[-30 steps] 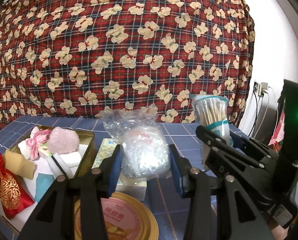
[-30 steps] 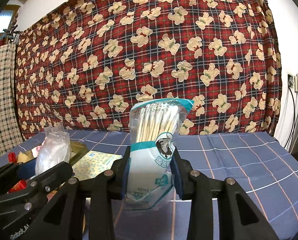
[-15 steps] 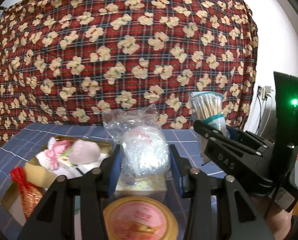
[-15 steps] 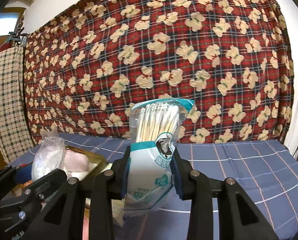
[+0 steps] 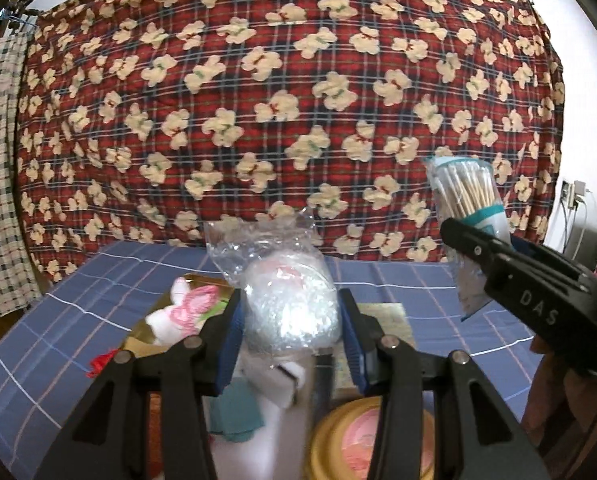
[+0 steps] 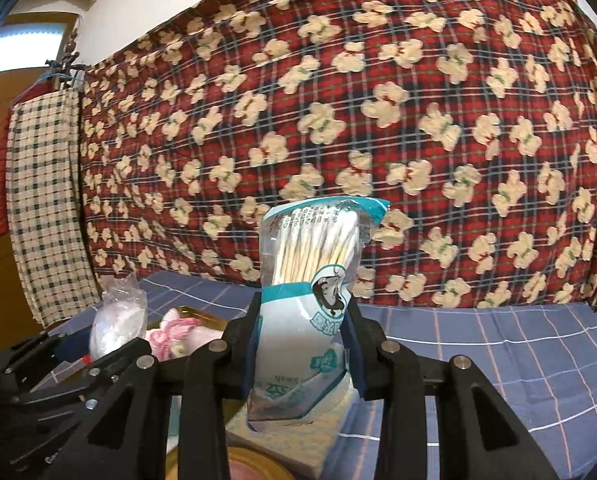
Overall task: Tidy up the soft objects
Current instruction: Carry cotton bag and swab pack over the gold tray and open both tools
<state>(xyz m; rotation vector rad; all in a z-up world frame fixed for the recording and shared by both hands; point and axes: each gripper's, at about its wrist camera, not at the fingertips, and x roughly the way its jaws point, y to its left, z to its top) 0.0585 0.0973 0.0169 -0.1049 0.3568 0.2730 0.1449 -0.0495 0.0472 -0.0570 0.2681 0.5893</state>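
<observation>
Since the earlier frame, both of your grippers have risen above the blue checked tablecloth [image 5: 426, 292]. Your left gripper [image 5: 290, 344] clamps the clear plastic bag [image 5: 286, 300] over the gold tray [image 5: 194, 280]. Your right gripper [image 6: 304, 344] clamps the cotton swab pack [image 6: 310, 280], printed "Swab". "DAS" marks the right gripper's finger.

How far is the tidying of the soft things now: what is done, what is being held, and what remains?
Done: the gold tin already holds a pink-bowed soft toy and other soft pieces. In hand: the left gripper clamps a clear plastic bag above the tin, and the right gripper clamps a pack of cotton swabs. Left: both packs are not yet put down.
</observation>
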